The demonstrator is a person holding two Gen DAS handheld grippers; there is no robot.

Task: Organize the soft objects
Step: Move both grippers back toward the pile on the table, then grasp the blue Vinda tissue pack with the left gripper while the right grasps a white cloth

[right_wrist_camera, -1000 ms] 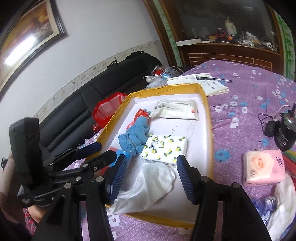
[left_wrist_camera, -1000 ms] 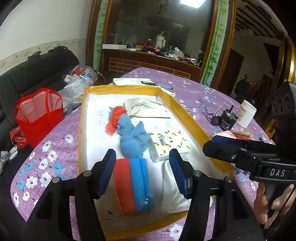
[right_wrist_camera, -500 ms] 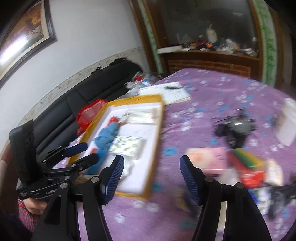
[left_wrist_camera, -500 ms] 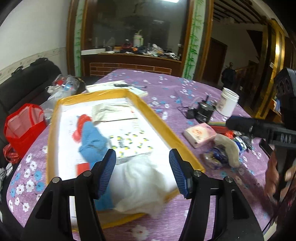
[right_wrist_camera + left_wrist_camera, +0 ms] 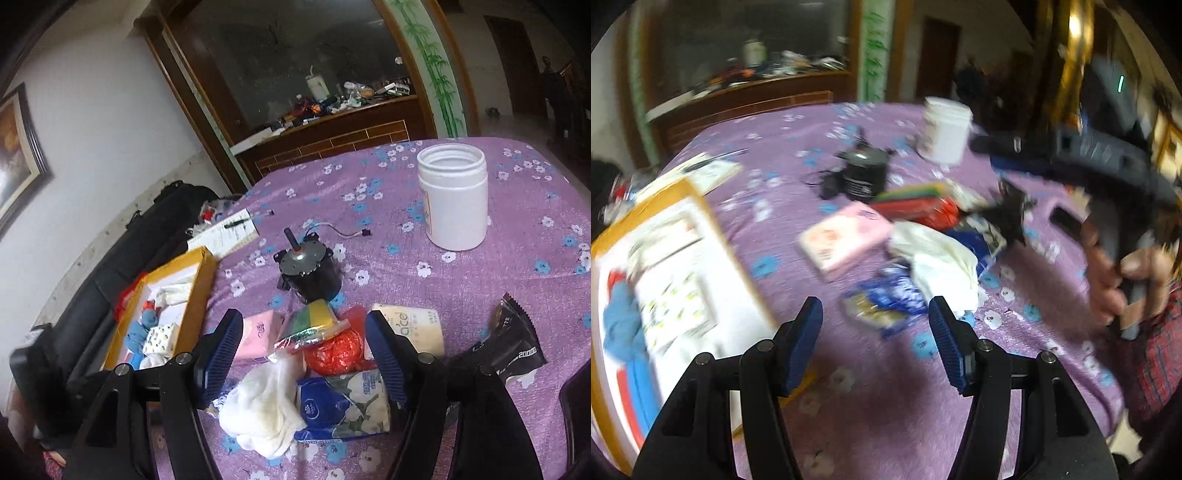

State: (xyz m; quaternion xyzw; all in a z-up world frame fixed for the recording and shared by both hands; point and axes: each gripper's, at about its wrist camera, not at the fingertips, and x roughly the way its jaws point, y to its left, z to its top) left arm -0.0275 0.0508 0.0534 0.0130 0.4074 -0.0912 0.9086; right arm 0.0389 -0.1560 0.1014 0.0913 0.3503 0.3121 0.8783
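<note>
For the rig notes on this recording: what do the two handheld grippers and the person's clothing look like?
Both are black two-finger tools. The left gripper and the right gripper carry ribbed blue pads on black arms joined by silver bolts. Seen from the left wrist, the right tool has a dark blue-grey body with a small green light. The sleeve is red plaid.

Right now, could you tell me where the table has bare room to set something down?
Bare cloth lies between the white jar and the black motor, and to the right of the jar up to the table edge. It is crowded in the heap near the right gripper: pink tissue pack, white cloth, red bag.
</note>
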